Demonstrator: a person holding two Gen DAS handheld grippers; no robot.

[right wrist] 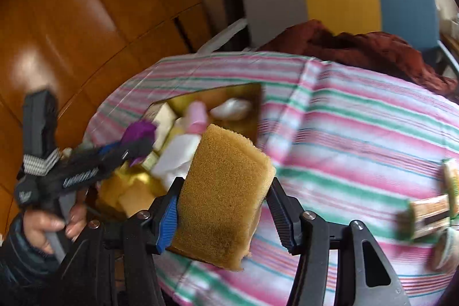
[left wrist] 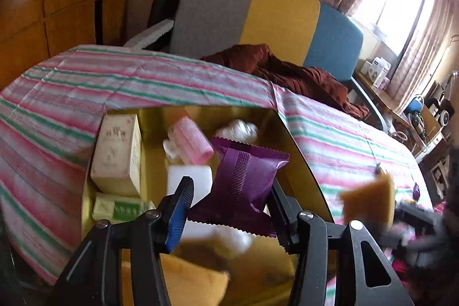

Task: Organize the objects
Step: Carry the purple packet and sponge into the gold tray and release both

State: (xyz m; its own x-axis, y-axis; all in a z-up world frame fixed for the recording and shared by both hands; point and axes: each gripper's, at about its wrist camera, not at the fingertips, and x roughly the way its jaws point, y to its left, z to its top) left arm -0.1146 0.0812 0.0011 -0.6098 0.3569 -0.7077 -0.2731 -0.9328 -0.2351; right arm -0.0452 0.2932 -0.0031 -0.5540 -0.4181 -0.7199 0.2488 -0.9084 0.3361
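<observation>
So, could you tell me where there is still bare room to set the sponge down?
The striped cloth is bare between the gold box and the packets at its right edge. Behind the box it is bare up to the red garment. The box itself is crowded, with gold floor showing only near its far right corner.

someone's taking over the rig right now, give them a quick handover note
Left gripper: jaws shut on the purple packet, held over the gold box.
Right gripper: jaws shut on the tan sponge, above the striped cloth, just right of the box.
Done: already in the box are a cream carton, pink roll, white block and green-and-white pack.
Left: drop in packet and sponge, then fetch the blurred packs on the cloth at the right.
</observation>
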